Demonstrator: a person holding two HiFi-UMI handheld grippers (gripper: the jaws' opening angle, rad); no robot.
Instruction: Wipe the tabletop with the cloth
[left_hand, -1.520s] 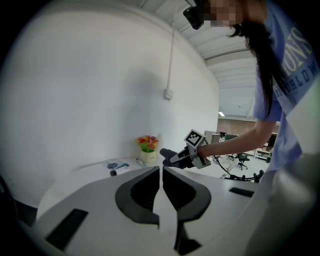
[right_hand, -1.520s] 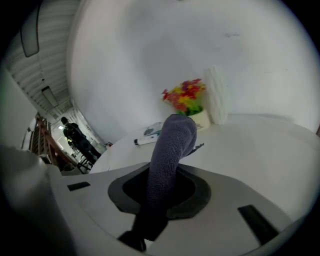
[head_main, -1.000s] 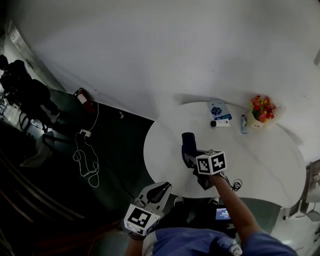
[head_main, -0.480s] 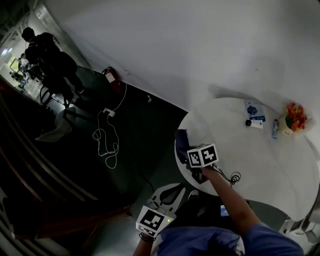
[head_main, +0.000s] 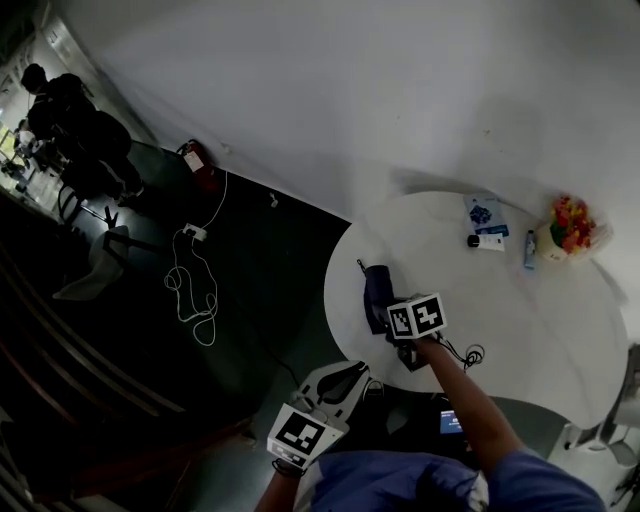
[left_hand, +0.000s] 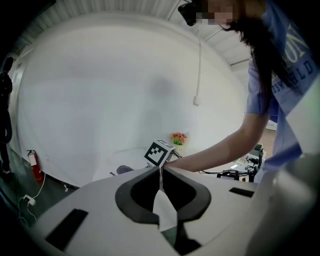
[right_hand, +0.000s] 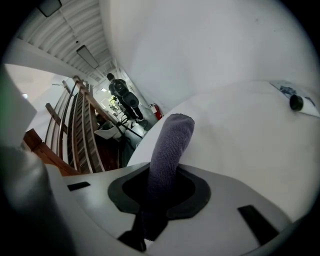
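Two hand-held grippers are in play, and only one is doing work. The right hand-held gripper (right_hand: 162, 186) has its jaws closed on the cloth (right_hand: 171, 142), a purple-grey roll that pokes out well past the jaw tips. In the head view the cloth sits at the left part of the round white bench (head_main: 520, 320), close to its left edge. Whether its tip presses the surface or hangs just above it I cannot tell. The left hand-held gripper (head_main: 343, 382) is off the bench, low and near the person's body, with its jaws together and nothing between them.

Most of the bench looks unwiped as a matter of judgement, since the cloth is at one edge and the rest lies to the right.

Several things could go wrong from here:
- The cloth is pinched by one end as a narrow roll, so only a small patch would meet the bench. Strokes may leave stripes unwiped.
- Pressing hard could bend the roll or drag it out of the jaws.
- A stroke to the left may run off the edge.
- A wide sweep to the far right could knock the flowers (head_main: 568, 222), the small bottle (head_main: 528, 250) or the blue packet (head_main: 483, 212).
- The black cable (head_main: 466, 354) at the near edge could snag the right arm.
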